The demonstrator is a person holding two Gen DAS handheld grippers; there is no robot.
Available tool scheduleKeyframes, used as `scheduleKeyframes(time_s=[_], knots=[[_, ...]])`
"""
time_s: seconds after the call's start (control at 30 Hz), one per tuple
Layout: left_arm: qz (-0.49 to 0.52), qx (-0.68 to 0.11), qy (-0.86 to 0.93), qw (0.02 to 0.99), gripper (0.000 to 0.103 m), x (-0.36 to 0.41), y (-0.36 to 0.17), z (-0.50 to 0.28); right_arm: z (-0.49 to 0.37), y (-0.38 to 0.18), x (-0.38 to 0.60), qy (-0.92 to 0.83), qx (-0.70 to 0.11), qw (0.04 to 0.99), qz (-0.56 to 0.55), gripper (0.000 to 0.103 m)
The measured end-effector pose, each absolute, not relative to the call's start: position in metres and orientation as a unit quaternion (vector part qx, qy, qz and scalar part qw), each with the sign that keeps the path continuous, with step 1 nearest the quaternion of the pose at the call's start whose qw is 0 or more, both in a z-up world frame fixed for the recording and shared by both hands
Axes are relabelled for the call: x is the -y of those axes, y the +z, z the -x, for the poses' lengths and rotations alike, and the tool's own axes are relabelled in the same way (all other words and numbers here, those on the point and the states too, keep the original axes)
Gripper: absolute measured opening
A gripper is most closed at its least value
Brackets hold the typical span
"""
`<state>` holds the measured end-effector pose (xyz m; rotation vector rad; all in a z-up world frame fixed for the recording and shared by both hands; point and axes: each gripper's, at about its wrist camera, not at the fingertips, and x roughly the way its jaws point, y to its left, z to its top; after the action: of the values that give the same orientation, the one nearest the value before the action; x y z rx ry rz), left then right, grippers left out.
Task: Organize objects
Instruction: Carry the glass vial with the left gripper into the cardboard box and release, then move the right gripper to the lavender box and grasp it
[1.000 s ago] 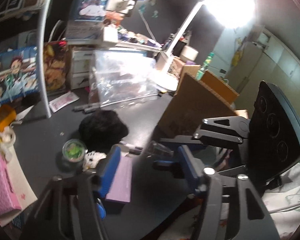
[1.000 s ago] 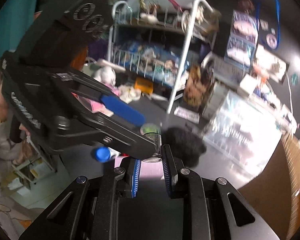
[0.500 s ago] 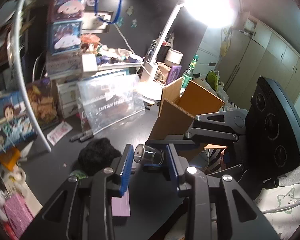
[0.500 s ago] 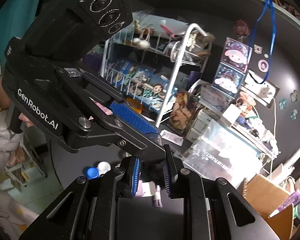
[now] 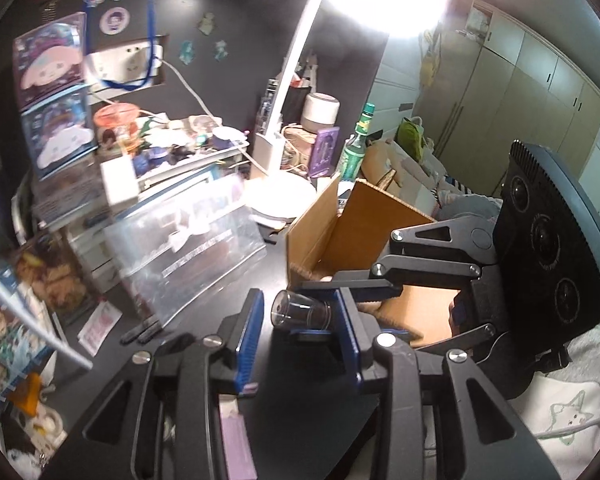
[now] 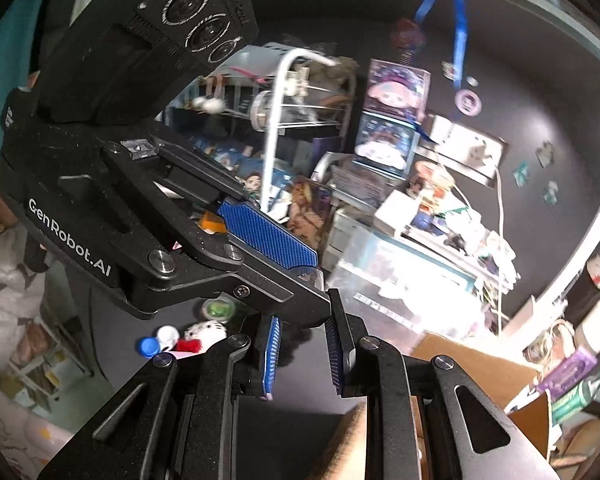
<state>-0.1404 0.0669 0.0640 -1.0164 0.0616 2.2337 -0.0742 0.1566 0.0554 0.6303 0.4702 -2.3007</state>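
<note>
In the left wrist view a small clear plastic cup (image 5: 302, 312) lies sideways in the air, gripped at its base by my right gripper (image 5: 332, 312), which reaches in from the right. My left gripper (image 5: 300, 320) is open and its blue pads (image 5: 250, 336) stand on either side of the cup without closing on it. An open cardboard box (image 5: 364, 216) stands just behind the cup. In the right wrist view my right gripper (image 6: 302, 350) is shut narrow; the cup's rim (image 6: 316, 276) shows behind the left gripper's finger.
A clear plastic bin (image 5: 188, 248) and a white desk lamp (image 5: 284, 128) stand behind on the black desk. A purple card (image 5: 236, 444) lies below my left gripper. A green-lidded jar (image 6: 218, 310), bottle caps (image 6: 148, 346) and a small plush (image 6: 206, 332) lie on the desk at left.
Both grippers have risen from the desk and swung right toward the cardboard box, the cup staying in the right gripper. The left gripper has stayed open around it.
</note>
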Motion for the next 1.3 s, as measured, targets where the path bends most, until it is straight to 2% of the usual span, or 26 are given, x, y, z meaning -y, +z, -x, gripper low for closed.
scheduleKeyframes(time_s=[0.3,0.6,0.83,0.9,0.93,0.97,1.13,1.3], knots=[[0.402,-0.039,0.842,0.358,0.028,-0.114,0.063,0.170,0.100,0.054,-0.207,-0.890,-0.115,0.337,-0.285,0.016],[0.424,-0.047,0.824,0.373,0.027,-0.150,0.048,0.192,0.115,0.042,-0.239,-0.887,-0.093,0.318,-0.322,0.016],[0.438,-0.052,0.816,0.375,0.028,-0.164,0.036,0.200,0.123,0.033,-0.248,-0.871,-0.108,0.305,-0.369,0.016],[0.437,-0.062,0.818,0.368,0.043,-0.167,0.035,0.198,0.124,0.031,-0.247,-0.867,-0.123,0.298,-0.380,0.026],[0.433,-0.067,0.821,0.366,0.056,-0.167,0.035,0.197,0.124,0.032,-0.248,-0.868,-0.127,0.295,-0.379,0.039],[0.429,-0.069,0.823,0.365,0.062,-0.168,0.036,0.195,0.124,0.032,-0.249,-0.870,-0.129,0.291,-0.375,0.044],[0.421,-0.073,0.832,0.354,0.072,-0.160,0.042,0.191,0.125,0.032,-0.252,-0.871,-0.132,0.286,-0.377,0.044],[0.407,-0.059,0.847,0.337,0.075,-0.134,0.049,0.178,0.120,0.038,-0.242,-0.874,-0.135,0.292,-0.363,0.044]])
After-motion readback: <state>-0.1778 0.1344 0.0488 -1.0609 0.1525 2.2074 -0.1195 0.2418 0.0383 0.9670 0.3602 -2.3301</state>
